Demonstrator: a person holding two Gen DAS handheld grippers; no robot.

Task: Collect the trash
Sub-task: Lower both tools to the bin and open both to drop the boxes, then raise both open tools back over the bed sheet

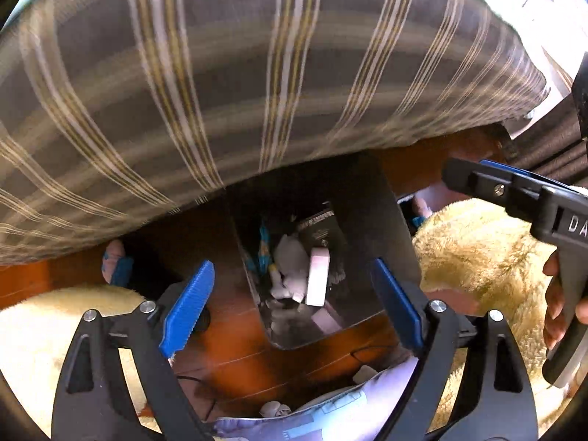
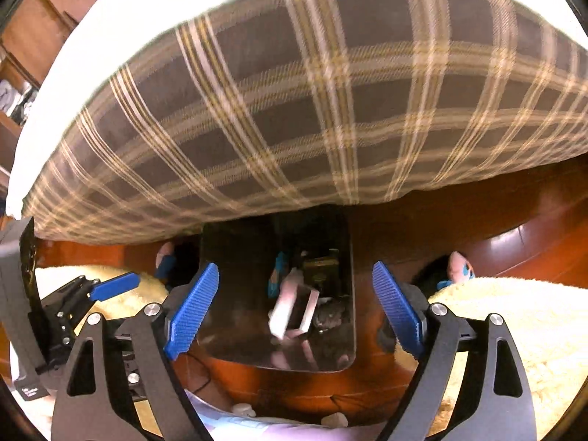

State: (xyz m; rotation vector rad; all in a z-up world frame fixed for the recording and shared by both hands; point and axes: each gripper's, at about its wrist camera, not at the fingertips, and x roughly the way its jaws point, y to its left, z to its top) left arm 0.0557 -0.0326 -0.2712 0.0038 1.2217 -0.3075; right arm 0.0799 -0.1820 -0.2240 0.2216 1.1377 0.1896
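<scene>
Below the hanging plaid cover, at the centre of both wrist views, a dark bin is standing on the reddish wooden floor, and the collected trash is lying inside it. In the left wrist view a pale pink box is resting upright in the bin, just beside white crumpled pieces, a dark printed packet and a blue-patterned wrapper. In the right wrist view the pale pink box is showing tilted, an open side facing the camera, with the dark packet behind it.

Left tongs are standing wide open in the lower part of their frame, blue pads well apart and nothing between them; the bin's mouth is showing through the gap. Right tongs are likewise gaping wide above the bin, gripping nothing. At the right edge of the left wrist view the other tool is reaching in, a hand wrapping its grip.

Fluffy cream fabric is filling the lower corners on both sides of the bin. Small pink-and-blue objects are lying on the floor under the cover's edge; what they are I cannot tell.
</scene>
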